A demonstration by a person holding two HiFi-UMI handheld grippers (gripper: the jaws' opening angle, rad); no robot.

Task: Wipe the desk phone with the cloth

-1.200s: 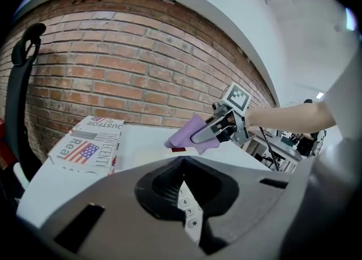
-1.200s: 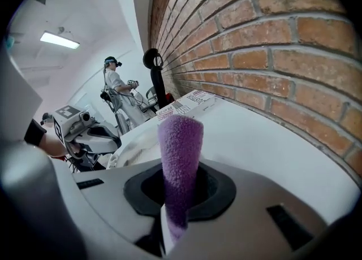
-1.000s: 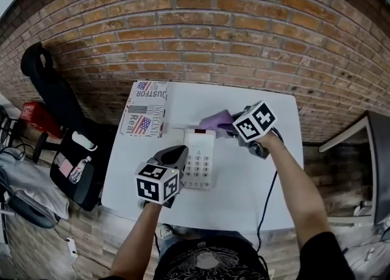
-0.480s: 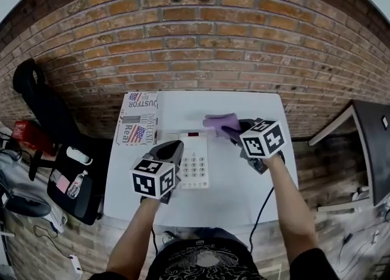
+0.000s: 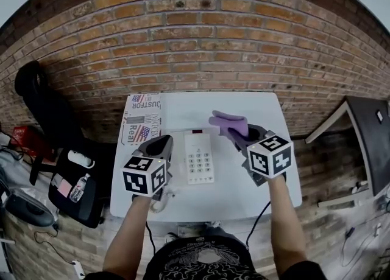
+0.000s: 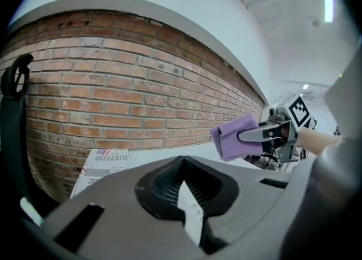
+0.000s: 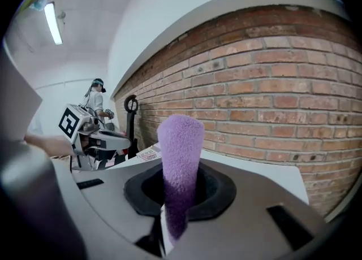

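The white desk phone (image 5: 200, 158) lies mid-desk, keypad up. My left gripper (image 5: 159, 143) hangs just left of it, jaws shut on a white piece, apparently the handset (image 6: 190, 207); a coiled cord (image 5: 159, 202) dangles under it. My right gripper (image 5: 241, 135) is beyond the phone's right corner, shut on the folded purple cloth (image 5: 229, 123), which is held in the air, off the phone. The right gripper view shows the cloth (image 7: 180, 157) standing up from the jaws. In the left gripper view the cloth (image 6: 235, 137) and the right gripper (image 6: 266, 135) appear at right.
A printed paper (image 5: 144, 119) lies on the white desk (image 5: 244, 181) at its back left corner. The brick wall (image 5: 201, 41) runs close behind. A black chair (image 5: 42, 99) and a black bag (image 5: 79, 181) stand left of the desk. A black cable (image 5: 262, 218) hangs over the front edge.
My right gripper has carried the cloth from the phone's top edge off to the right. The left gripper has drawn left, away from the phone body, and the coiled cord now shows.
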